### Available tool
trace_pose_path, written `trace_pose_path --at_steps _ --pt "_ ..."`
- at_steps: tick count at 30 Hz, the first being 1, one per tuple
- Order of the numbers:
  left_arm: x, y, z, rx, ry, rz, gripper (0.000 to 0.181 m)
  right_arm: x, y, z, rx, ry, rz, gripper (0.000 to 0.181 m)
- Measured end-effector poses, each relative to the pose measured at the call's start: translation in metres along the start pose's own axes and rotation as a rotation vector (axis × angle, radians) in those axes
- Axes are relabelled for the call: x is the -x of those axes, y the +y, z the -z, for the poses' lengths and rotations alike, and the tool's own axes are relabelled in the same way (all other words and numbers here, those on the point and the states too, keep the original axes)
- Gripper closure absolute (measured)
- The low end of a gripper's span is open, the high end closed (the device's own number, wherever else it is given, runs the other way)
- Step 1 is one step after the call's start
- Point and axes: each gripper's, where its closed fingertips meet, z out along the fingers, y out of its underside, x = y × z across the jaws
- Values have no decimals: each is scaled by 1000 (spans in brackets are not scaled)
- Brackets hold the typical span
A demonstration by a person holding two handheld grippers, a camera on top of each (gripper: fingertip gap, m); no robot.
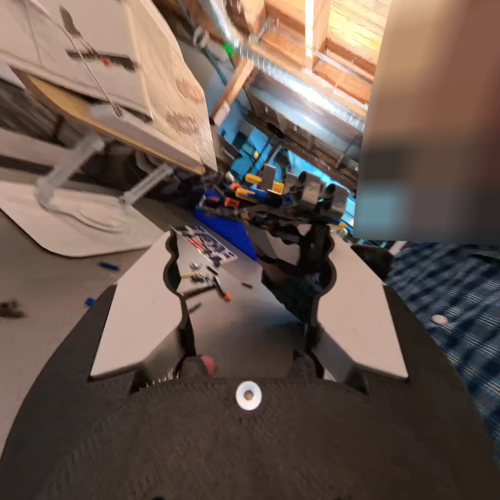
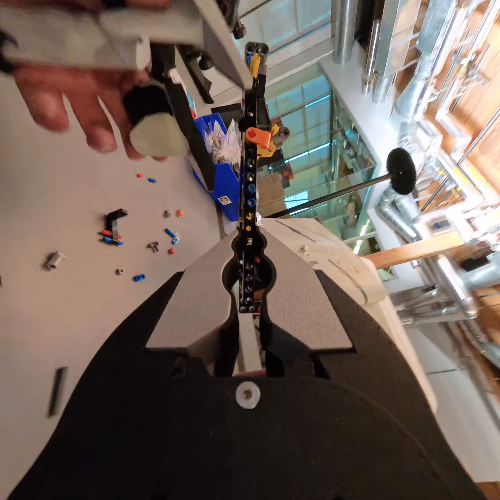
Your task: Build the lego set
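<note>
The lego assembly [image 2: 249, 189] is a long black beam with blue pins, an orange connector and yellow and grey parts at its far end. My right gripper [image 2: 249, 238] is shut on its near end and holds it in the air above the table. In the left wrist view the assembly [image 1: 297, 200] sits just beyond my left gripper [image 1: 251, 238], which is open and empty with its jaws wide apart. In the right wrist view the left gripper [image 2: 221, 48], held by a hand [image 2: 81, 108], is beside the assembly's far end.
Loose lego pieces [image 2: 113, 230] lie scattered on the grey table [image 2: 54, 311]; more pieces [image 1: 208, 281] show in the left wrist view. A blue parts bin [image 2: 227, 186] stands behind. A sticker sheet [image 1: 205, 243] and an open instruction booklet [image 1: 108, 54] are nearby.
</note>
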Motion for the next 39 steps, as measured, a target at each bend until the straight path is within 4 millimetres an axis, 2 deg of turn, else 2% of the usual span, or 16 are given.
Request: trace_pose_path --at_steps 2,5,7,9,11,14,20,22,24,26,31,33,34,39 --pt "-16 1 12 90 16 -2 78 -4 -1 2 -13 12 73 177" --pt "-32 -13 35 149 29 46 79 -10 -8 1 -61 23 161 178" --pt "-30 -25 45 160 17 89 83 -11 -18 -1 -107 22 209 177" --pt "-16 -37 49 161 -25 143 100 -10 -26 -2 -142 10 257 177" --pt "-5 -40 48 206 -48 182 106 -11 -35 -3 -176 5 294 177" --pt "6 -34 38 305 -32 247 109 -7 -44 -6 -200 -10 340 177" --pt "0 -3 16 502 107 374 122 5 -54 -8 -243 -33 385 177" --pt "0 9 16 569 108 358 140 11 -54 -7 -255 -52 395 177" --pt "-3 13 20 586 135 354 155 18 -52 -7 -261 -72 407 177" --pt "-2 19 24 596 137 365 162 27 -50 -8 -268 -92 413 177" --pt "17 26 33 524 73 330 168 44 -31 -16 -253 -133 419 176" --pt "20 23 34 466 69 328 173 49 -26 -18 -250 -157 405 170" --pt "22 22 34 442 56 307 175 52 -22 -20 -235 -173 400 165" --pt "33 22 34 318 27 310 176 56 -9 -25 -204 -223 345 163"
